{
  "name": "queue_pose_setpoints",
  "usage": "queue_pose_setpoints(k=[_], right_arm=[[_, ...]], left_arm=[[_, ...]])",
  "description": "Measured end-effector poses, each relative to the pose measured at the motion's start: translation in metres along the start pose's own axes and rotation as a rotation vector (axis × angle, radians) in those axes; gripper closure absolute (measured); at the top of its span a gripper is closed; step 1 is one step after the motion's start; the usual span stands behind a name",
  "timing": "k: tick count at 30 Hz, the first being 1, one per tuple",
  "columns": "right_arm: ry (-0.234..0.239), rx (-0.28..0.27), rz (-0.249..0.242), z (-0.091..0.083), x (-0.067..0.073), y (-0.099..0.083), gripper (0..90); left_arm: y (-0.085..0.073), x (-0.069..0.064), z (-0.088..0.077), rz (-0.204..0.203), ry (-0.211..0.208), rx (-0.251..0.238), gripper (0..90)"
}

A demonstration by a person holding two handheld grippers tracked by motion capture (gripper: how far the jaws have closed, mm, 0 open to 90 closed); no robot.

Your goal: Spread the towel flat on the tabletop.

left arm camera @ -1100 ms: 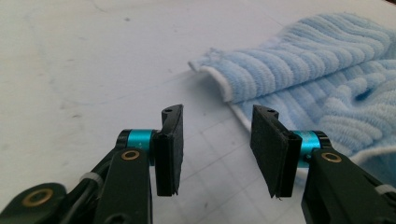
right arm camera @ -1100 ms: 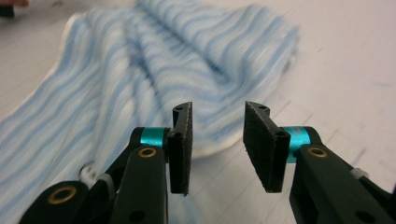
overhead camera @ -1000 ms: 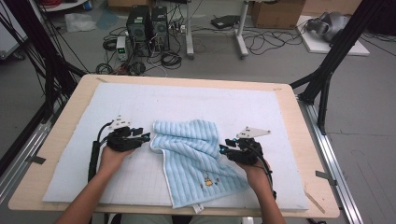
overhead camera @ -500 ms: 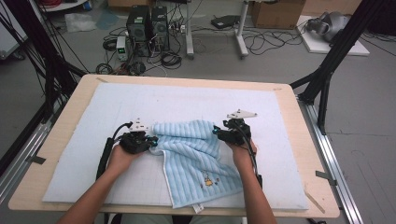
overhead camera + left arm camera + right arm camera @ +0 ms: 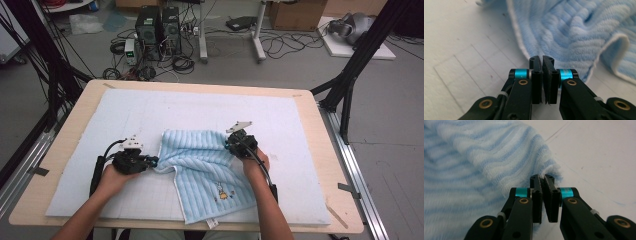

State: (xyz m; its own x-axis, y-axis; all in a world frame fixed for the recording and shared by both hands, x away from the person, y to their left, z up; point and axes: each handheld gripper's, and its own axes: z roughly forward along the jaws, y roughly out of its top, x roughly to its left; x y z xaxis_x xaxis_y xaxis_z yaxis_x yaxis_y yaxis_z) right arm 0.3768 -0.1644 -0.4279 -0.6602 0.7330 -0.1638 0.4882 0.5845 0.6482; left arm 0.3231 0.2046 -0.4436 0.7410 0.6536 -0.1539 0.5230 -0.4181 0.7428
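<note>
A light blue striped towel (image 5: 205, 167) lies rumpled and partly folded over on the pale mat (image 5: 150, 112), with a small printed figure near its front. My left gripper (image 5: 153, 161) is shut at the towel's left corner. In the left gripper view the jaws (image 5: 542, 59) are pressed together on the white hem of the towel (image 5: 574, 32). My right gripper (image 5: 228, 145) is shut on the far right corner of the folded layer. In the right gripper view its jaws (image 5: 542, 177) pinch the tip of the towel (image 5: 474, 157).
The mat covers most of a wooden table (image 5: 332, 165). Black frame posts (image 5: 350, 75) stand at both sides. Computer cases (image 5: 157, 25) and cables lie on the floor beyond the far edge.
Both hands have come inward to the towel. The left gripper moved right to the left corner; the right gripper moved forward and left to the far right corner.
</note>
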Motion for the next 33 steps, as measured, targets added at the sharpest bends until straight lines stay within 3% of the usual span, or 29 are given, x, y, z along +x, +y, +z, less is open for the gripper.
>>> queue_pose_setpoints(k=[1, 2, 4, 6, 8, 9, 10, 14, 17, 19, 22, 24, 27, 30, 32, 33], right_arm=[[-0.008, 0.009, -0.021, -0.004, 0.002, -0.001, 85.7], [0.033, 0.028, -0.037, -0.008, 0.004, -0.004, 85.0], [0.061, 0.034, -0.047, -0.01, 0.005, -0.005, 84.0], [0.104, 0.039, -0.05, -0.013, 0.007, -0.007, 79.0], [0.112, -0.004, -0.013, -0.018, 0.003, -0.006, 70.9], [0.089, -0.076, 0.04, -0.024, -0.004, -0.004, 63.5], [0.089, -0.076, 0.04, -0.024, -0.004, -0.004, 63.5], [0.02, -0.201, 0.165, -0.031, -0.022, -0.004, 62.8], [0.014, -0.234, 0.264, -0.027, -0.035, -0.008, 63.9], [0.021, -0.217, 0.283, -0.024, -0.037, -0.01, 62.9], [0.022, -0.195, 0.259, -0.022, -0.035, -0.01, 61.6], [0.015, -0.199, 0.25, -0.023, -0.034, -0.01, 61.0], [0.019, -0.203, 0.265, -0.023, -0.036, -0.011, 59.7], [0.008, -0.208, 0.28, -0.02, -0.039, -0.012, 59.9], [-0.002, -0.201, 0.285, -0.016, -0.041, -0.012, 60.3], [-0.01, -0.193, 0.287, -0.012, -0.042, -0.012, 60.3]], left_arm=[[-0.001, -0.001, -0.002, 0.002, -0.011, 0.007, 85.7], [-0.002, -0.002, -0.003, 0.002, -0.023, 0.011, 85.3], [-0.003, -0.003, -0.005, -0.002, -0.053, 0.02, 84.6], [-0.003, -0.002, -0.007, -0.012, -0.035, 0.008, 76.4], [0.0, 0.003, -0.009, -0.034, -0.003, -0.026, 62.3], [0.003, 0.006, -0.011, -0.033, 0.017, -0.045, 55.3], [0.006, 0.008, -0.012, -0.041, 0.043, -0.069, 55.3], [0.026, 0.022, -0.015, -0.07, 0.126, -0.178, 50.2], [0.043, 0.032, -0.009, -0.077, 0.176, -0.227, 49.7], [0.052, 0.038, 0.0, -0.1, 0.178, -0.223, 49.7], [0.063, 0.048, 0.019, -0.133, 0.183, -0.2, 49.9], [0.068, 0.053, 0.033, -0.181, 0.19, -0.195, 49.9], [0.071, 0.056, 0.053, -0.207, 0.224, -0.152, 50.0], [0.07, 0.054, 0.066, -0.206, 0.198, -0.113, 53.5], [0.068, 0.051, 0.071, -0.175, 0.158, -0.075, 69.4], [0.068, 0.047, 0.072, -0.142, 0.173, -0.068, 77.2]])
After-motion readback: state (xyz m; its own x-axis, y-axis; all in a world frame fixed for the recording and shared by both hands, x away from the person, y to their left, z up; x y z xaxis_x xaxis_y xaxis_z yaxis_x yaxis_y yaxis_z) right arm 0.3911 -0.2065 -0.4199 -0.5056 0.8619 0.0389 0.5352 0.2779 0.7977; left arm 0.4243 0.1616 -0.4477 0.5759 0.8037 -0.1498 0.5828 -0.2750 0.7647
